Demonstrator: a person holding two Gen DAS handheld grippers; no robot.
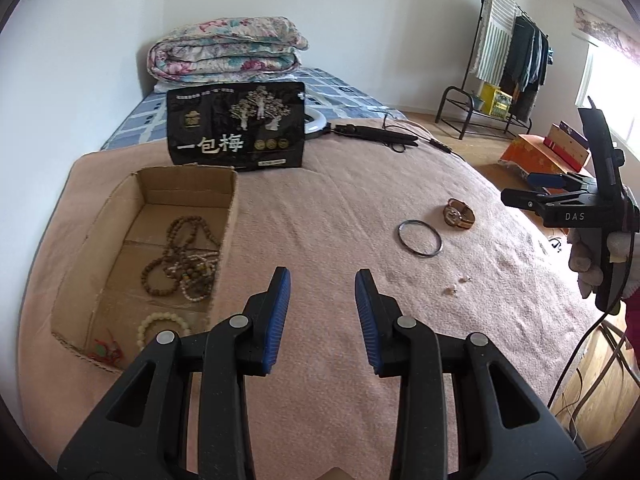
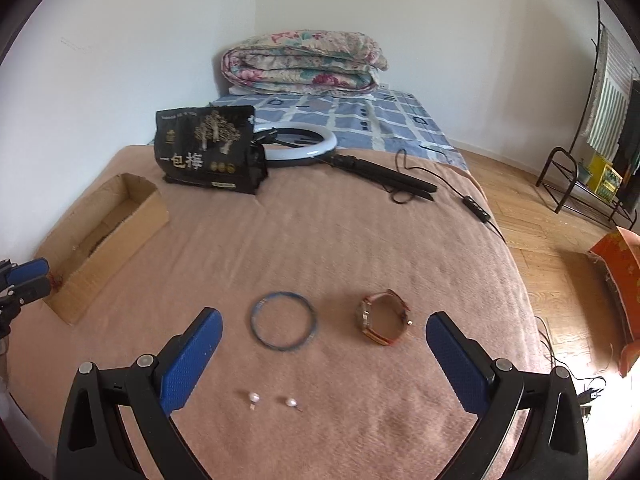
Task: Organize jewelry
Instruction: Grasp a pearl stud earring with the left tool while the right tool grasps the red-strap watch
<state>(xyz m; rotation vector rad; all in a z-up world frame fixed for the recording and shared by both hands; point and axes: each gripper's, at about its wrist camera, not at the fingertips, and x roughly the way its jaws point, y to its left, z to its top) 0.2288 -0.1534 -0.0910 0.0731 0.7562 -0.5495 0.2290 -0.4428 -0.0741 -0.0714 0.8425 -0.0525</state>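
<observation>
An open cardboard box (image 1: 188,178) lies on the pink blanket at the left and holds brown bead strings (image 1: 182,256), a cream bead bracelet (image 1: 160,326) and a red trinket (image 1: 107,350). A thin bangle (image 2: 284,322), a brown-strap watch (image 2: 384,318) and two pearl earrings (image 2: 272,400) lie on the blanket. My left gripper (image 1: 323,284) is open and empty, just right of the box. My right gripper (image 2: 324,332) is wide open and empty, low over the bangle, watch and earrings. The bangle (image 1: 420,238), the watch (image 1: 459,213) and my right gripper (image 1: 544,184) also show in the left wrist view.
A black snack bag (image 1: 236,126) stands behind the box (image 2: 116,228). A ring light (image 2: 304,144) with a black stand and cable lies beyond it. A folded floral quilt (image 2: 304,62) sits at the bed's head. A clothes rack (image 1: 508,56) and an orange box (image 2: 618,264) are on the wooden floor at the right.
</observation>
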